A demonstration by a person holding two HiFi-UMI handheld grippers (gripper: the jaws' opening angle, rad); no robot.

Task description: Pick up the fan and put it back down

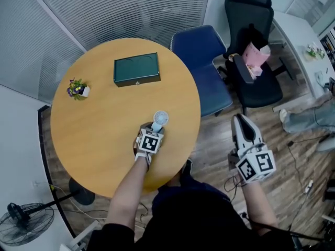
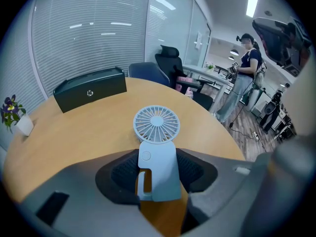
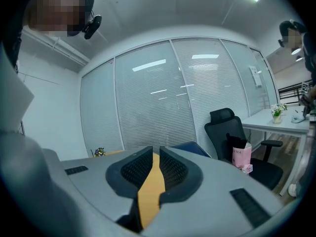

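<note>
Between your left tongs (image 2: 157, 159) stands the little blue fan (image 2: 157, 125). The two pads press on the flat sides of its body, so you are pinching it low down. That is a good place to hold it. The round cage on top pokes out past the tips, so nothing squashes it, and the fan is upright. Its foot is right down by the bench (image 1: 104, 135), close to the edge nearest you. I cannot tell if the foot touches the wood yet. I think you are at the low end of the job, with the fan either just gripped or about to be let go.

Your right tongs (image 3: 156, 157) are off to the right of the left ones, out over the floor past the bench edge. They are pulled close together with only a thin slit between them, and they hold nothing. Out there they cannot bump the fan.

Far ahead of the left tongs lies a dark green box (image 1: 136, 69). Its lid is shut, so you cannot see inside. To the left of the box is a small white pot (image 1: 78, 89) with purple flowers in it. Ahead of the right tongs, a pink bag (image 1: 254, 56) sits on a black chair (image 1: 261, 88).
</note>
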